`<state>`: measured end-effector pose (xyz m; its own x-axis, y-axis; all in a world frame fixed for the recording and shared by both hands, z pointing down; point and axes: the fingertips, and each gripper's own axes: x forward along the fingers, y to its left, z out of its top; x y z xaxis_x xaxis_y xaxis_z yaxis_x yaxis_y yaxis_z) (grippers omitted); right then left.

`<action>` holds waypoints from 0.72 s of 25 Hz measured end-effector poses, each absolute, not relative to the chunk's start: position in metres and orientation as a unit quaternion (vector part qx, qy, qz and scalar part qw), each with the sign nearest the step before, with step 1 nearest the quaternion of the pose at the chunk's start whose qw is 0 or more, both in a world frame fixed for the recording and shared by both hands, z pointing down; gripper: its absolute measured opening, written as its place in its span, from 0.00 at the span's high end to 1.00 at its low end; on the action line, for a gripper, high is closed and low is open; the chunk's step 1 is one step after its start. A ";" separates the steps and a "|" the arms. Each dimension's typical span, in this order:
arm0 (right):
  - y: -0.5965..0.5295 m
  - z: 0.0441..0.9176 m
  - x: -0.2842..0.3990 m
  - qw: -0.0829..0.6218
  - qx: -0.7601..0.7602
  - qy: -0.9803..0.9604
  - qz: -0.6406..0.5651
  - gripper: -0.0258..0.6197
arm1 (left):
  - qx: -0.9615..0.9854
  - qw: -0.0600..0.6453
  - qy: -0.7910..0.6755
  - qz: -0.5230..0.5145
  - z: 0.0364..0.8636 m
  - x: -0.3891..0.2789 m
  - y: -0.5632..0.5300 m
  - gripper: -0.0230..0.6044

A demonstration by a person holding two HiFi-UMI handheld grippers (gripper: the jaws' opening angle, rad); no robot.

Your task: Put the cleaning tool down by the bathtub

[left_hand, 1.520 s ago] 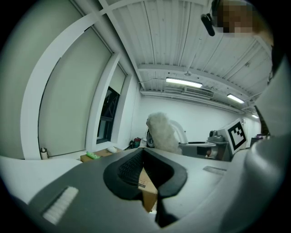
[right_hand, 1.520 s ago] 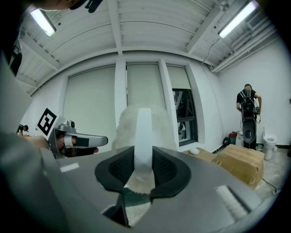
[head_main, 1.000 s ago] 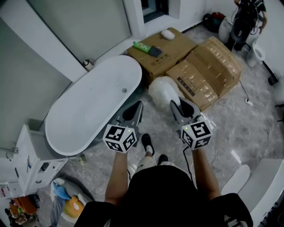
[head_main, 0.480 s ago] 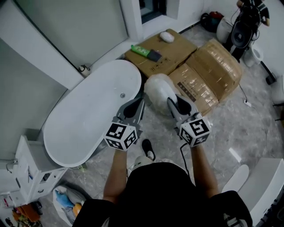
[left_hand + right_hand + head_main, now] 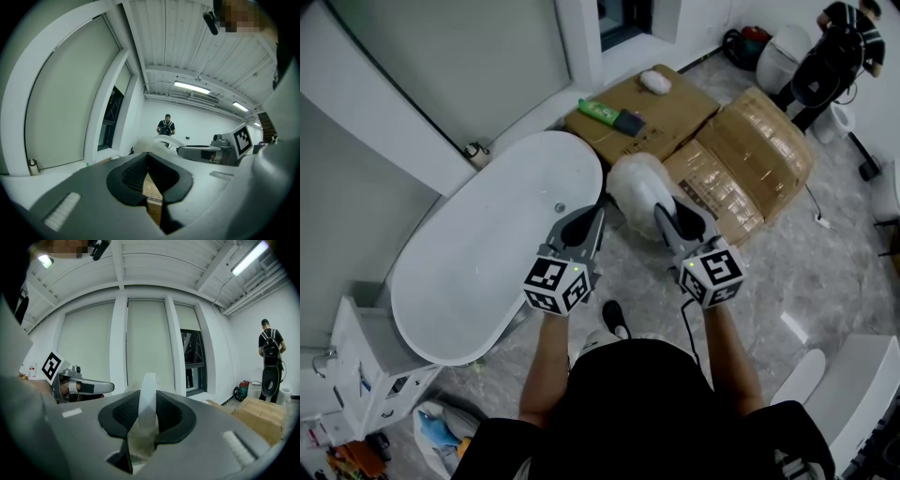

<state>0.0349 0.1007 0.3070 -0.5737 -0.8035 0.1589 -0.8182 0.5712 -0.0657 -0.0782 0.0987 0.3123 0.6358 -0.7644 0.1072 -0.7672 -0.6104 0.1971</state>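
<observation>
A fluffy white cleaning tool hangs over the floor between the white oval bathtub and the cardboard boxes. My right gripper is shut on its pale, flat handle, which stands up between the pads in the right gripper view. My left gripper is beside the tub's near rim, level with the right one, its jaws together with nothing in them. In the left gripper view the left gripper shows only a thin slit between its pads.
Two cardboard boxes lie just beyond the tool; the farther one carries a green bottle and a white object. A person stands at the back right. A white cabinet sits at the tub's near end. My shoe is below.
I have stepped forward. Both grippers and the fluffy tool now sit closer to the tub's far end and the boxes. Neither gripper's hold has changed.
</observation>
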 end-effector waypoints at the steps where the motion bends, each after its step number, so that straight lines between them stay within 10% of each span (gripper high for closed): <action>1: 0.098 0.307 0.032 0.057 0.460 -0.884 0.066 0.81 | 0.898 0.114 -0.425 0.006 0.314 -0.081 0.096 0.97; 18: 0.064 0.319 0.025 0.069 0.490 -0.866 0.073 0.81 | 0.905 0.129 -0.405 0.013 0.332 -0.097 0.060 0.97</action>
<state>0.0251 0.0640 0.3194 -0.5107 -0.8383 0.1908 -0.8584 0.5096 -0.0586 -0.0974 0.0598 0.3317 0.6712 -0.7301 0.1280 -0.7369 -0.6385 0.2221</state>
